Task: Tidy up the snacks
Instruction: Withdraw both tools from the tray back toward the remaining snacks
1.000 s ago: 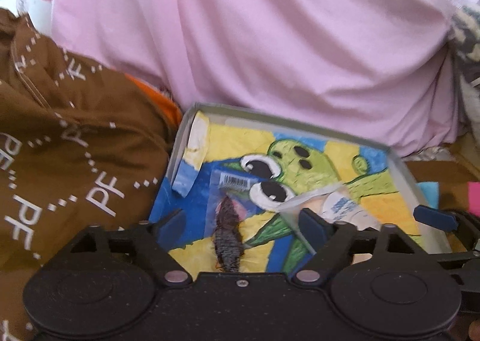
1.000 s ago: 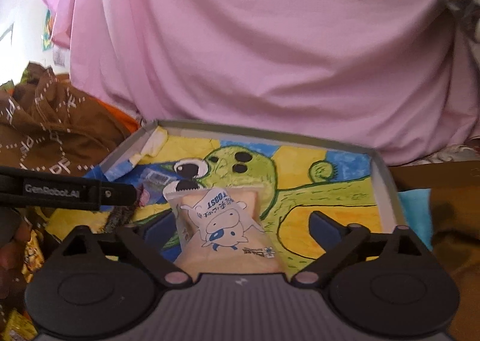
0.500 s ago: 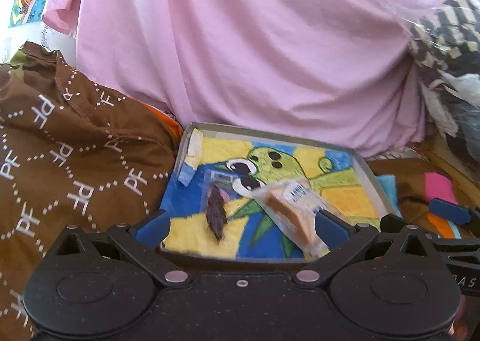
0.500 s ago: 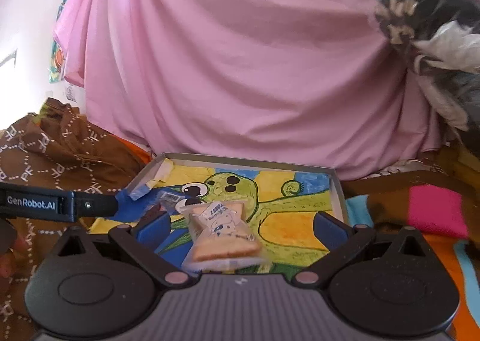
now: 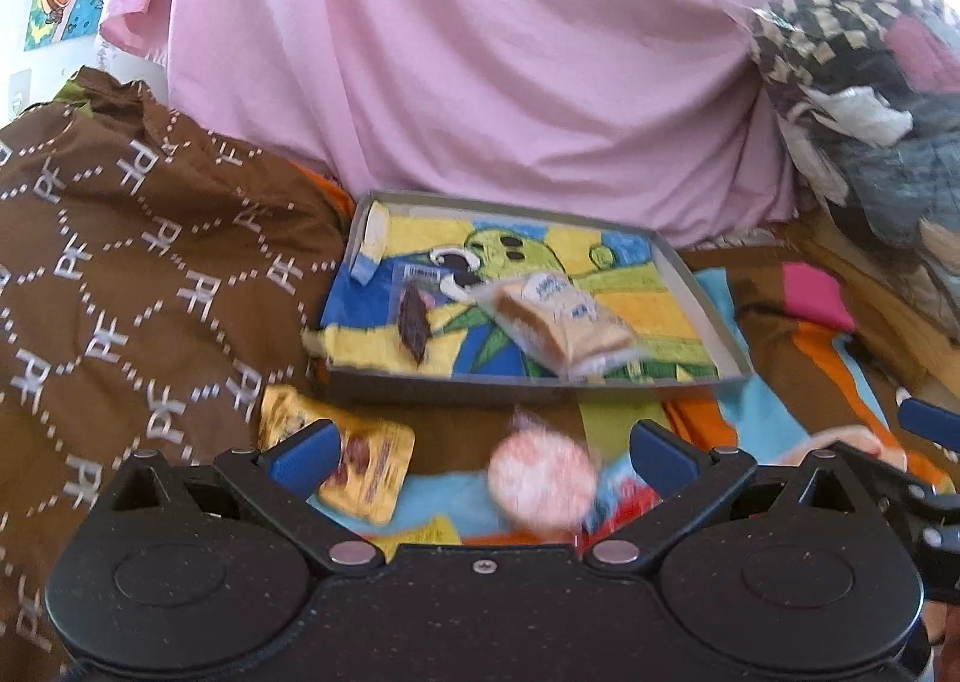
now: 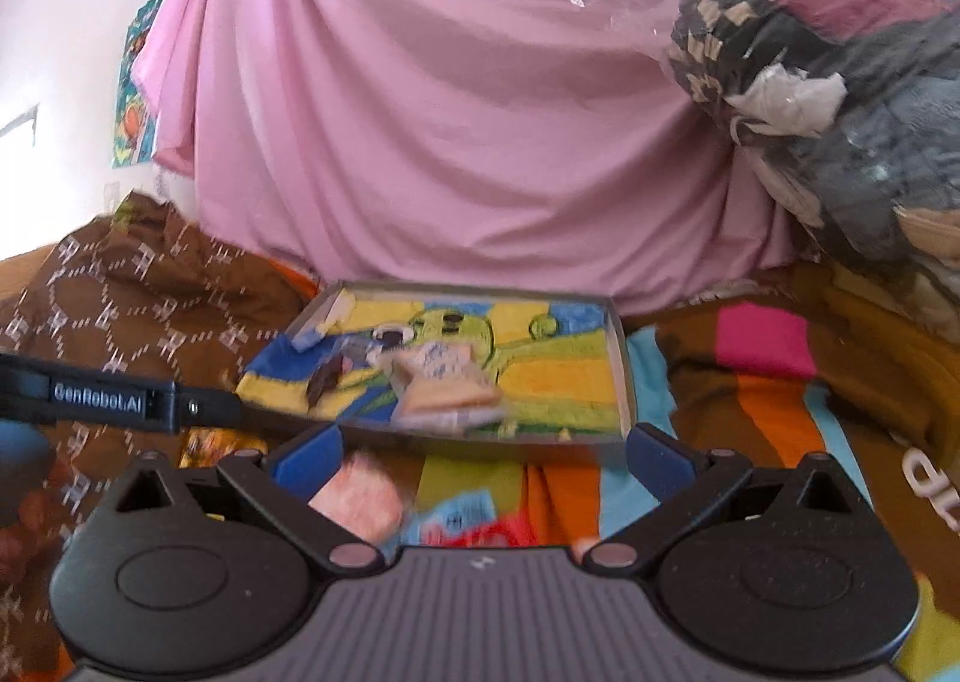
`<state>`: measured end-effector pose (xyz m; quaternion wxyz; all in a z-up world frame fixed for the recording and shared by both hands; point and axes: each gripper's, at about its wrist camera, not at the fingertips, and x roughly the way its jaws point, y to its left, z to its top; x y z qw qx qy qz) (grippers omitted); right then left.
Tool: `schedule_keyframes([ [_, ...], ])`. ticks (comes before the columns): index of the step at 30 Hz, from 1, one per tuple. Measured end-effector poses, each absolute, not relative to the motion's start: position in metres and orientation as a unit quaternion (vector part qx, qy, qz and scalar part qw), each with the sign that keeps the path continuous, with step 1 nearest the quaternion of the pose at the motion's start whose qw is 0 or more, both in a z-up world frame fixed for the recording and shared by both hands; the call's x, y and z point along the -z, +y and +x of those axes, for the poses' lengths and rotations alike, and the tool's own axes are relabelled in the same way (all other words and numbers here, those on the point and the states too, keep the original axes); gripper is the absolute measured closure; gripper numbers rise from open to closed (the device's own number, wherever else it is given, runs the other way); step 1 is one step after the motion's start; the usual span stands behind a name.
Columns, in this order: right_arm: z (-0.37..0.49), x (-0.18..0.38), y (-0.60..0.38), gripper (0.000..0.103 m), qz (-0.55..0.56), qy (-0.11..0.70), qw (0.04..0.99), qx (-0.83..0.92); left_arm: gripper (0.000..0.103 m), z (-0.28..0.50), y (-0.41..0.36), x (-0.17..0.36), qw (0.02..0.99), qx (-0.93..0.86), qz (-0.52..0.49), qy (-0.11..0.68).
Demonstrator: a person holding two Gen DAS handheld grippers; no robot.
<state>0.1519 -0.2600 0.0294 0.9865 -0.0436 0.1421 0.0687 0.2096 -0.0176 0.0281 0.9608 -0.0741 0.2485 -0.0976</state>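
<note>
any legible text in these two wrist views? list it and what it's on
"GenRobot.AI": on the left gripper's black bar, seen from the right wrist.
"PF": repeated over the brown cloth.
Toast packet print, barcode label, yellow packet: too blurred to read.

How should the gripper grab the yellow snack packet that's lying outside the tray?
Probably by its near right edge, coming down from above. The yellow snack packet lies flat on the striped blanket, so only its thin rim offers a pinch. The open left gripper has one fingertip over its left part; the packet's right corner shows clear. Blur hides finer detail.
</note>
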Motion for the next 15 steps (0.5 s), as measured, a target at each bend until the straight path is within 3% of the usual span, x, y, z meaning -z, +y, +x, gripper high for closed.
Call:
schedule_keyframes([
  [15, 0.083, 0.029, -0.253, 0.0, -0.02, 0.262, 0.963, -0.064, 0.001, 0.142, -0.016, 0.026, 0.936, 0.119, -0.03, 0.33],
])
